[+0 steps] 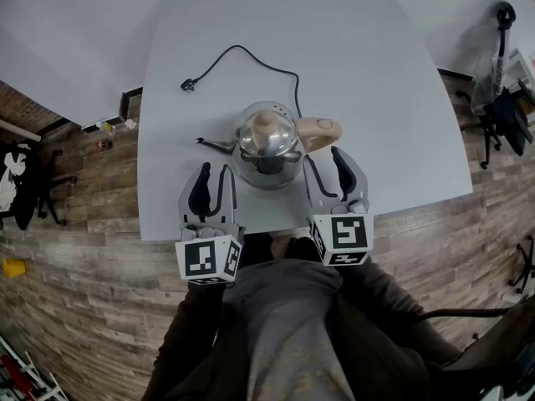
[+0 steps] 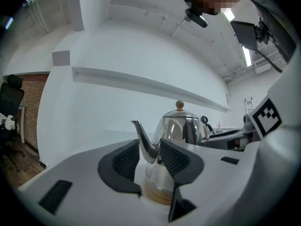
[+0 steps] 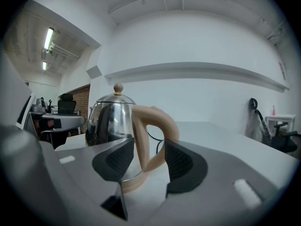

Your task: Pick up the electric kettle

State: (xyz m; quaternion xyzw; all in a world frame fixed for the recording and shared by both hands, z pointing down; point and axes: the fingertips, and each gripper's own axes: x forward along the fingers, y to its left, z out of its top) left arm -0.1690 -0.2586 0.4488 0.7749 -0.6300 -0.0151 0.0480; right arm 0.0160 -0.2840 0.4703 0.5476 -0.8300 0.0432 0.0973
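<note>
A steel electric kettle (image 1: 267,144) with a beige knob and beige handle (image 1: 322,130) stands on the white table (image 1: 376,98) near its front edge. Its thin spout (image 1: 213,144) points left. My left gripper (image 1: 215,174) sits open just in front of the spout side, apart from the kettle. In the left gripper view the spout (image 2: 143,140) shows beyond the gap of the left gripper (image 2: 150,157). My right gripper (image 1: 324,161) is open beside the handle. In the right gripper view the handle (image 3: 155,131) stands ahead of the right gripper (image 3: 149,159), with nothing gripped.
The kettle's black cord (image 1: 242,57) loops across the table's far half to a loose plug (image 1: 189,83). The table's front edge runs just under both grippers. Wooden floor surrounds it, with a dark chair (image 1: 501,107) at the right and another (image 1: 25,182) at the left.
</note>
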